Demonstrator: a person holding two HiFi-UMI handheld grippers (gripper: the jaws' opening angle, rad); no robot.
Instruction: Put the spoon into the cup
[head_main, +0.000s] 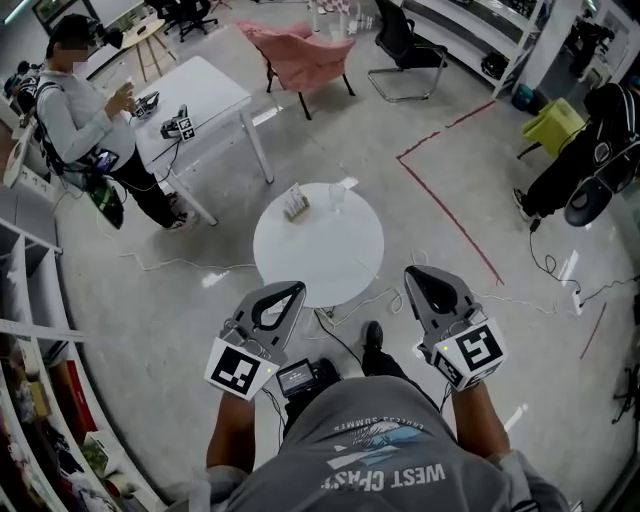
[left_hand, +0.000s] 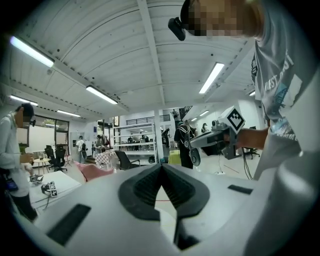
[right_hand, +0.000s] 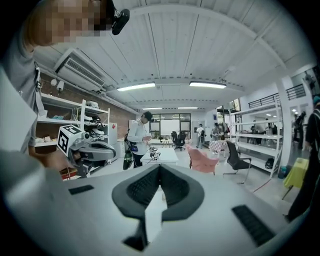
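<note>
1. Far left: person (head_main: 78, 110) stood by desk (head_main: 215, 85), well away from the round table.
2. L gripper (head_main: 298, 288): jaws closed tip to tip, nothing btwn them, also clear in its own view (left_hand: 161, 166). It was held about level over the near-left rim of the table, touching nothing.
3. Table (head_main: 330, 270), round, white, sat mid-floor just ahead of both grippers.
4. Stand (head_main: 295, 203), small, sat upright on the table's far side w/ thin items in it. Spoon: too small to pick out, so couldn't tell if it was in the stand.
5. Cup (head_main: 337, 197): clear, upright, at the table's far edge, just right of the stand and apart from it. Inside couldn't be made out.
6. R gripper (head_main: 412, 272): jaws closed together and empty, same in its own view (right_hand: 160, 166). It was tipped slightly down, just right of the table's near rim, well apart from the cup.
7. Right of the table: red tape line (head_main: 450, 215) ran across the floor.
</note>
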